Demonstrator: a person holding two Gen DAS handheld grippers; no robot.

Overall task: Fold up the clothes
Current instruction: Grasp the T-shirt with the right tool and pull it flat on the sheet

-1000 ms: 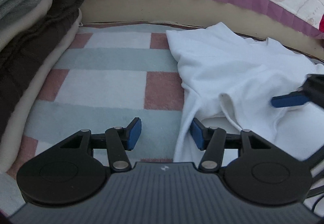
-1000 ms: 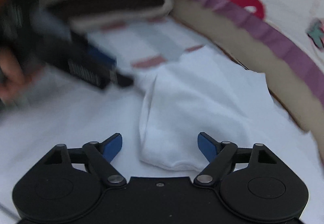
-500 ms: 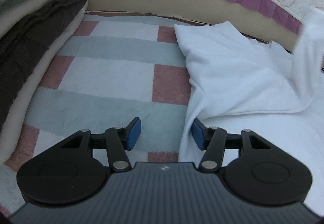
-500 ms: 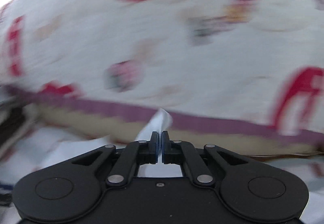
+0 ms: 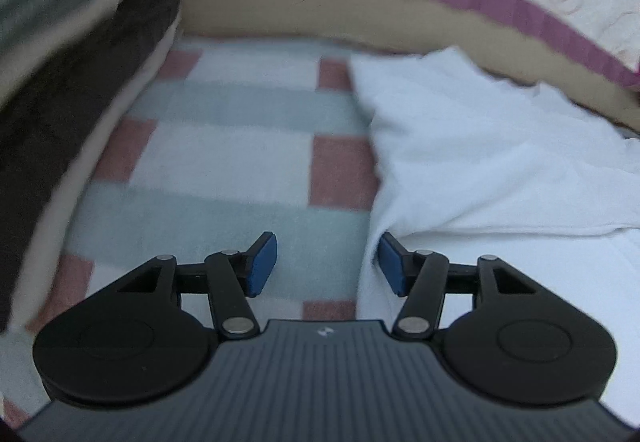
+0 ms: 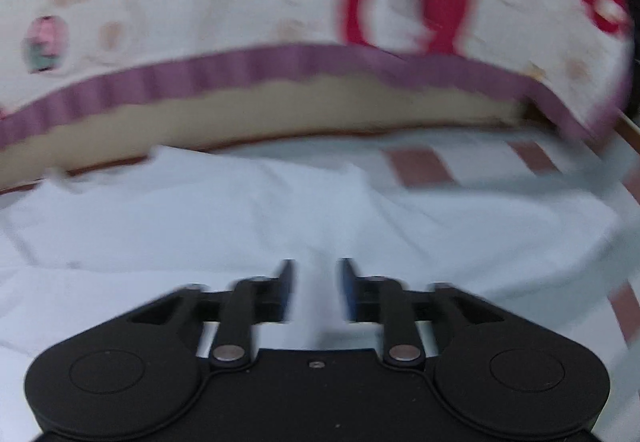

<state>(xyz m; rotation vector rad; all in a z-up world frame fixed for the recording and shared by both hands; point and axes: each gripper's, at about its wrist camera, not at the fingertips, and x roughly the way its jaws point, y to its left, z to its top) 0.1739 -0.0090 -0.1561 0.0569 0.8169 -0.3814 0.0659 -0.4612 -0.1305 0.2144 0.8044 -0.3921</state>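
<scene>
A white garment (image 5: pixel 500 166) lies partly folded on the checked blanket (image 5: pixel 224 162), with a folded-over layer on top. My left gripper (image 5: pixel 328 266) hovers open at the garment's left edge, its right pad next to the cloth, nothing pinched. In the right wrist view the same white garment (image 6: pixel 280 210) spreads flat below my right gripper (image 6: pixel 314 290). Its jaws are opening, with a clear gap between the blue pads and no cloth pressed between them. That view is blurred by motion.
A stack of folded clothes (image 5: pixel 72 54), grey, cream and dark brown, stands at the left. A quilt with red prints and a purple border (image 6: pixel 280 66) rises behind the garment, over a tan mattress edge (image 5: pixel 360 18).
The right gripper shut on a part of the white garment, carried it across, and now stands apart from the cloth with its jaws parted. The garment's right part now lies folded over. The left gripper barely moved.
</scene>
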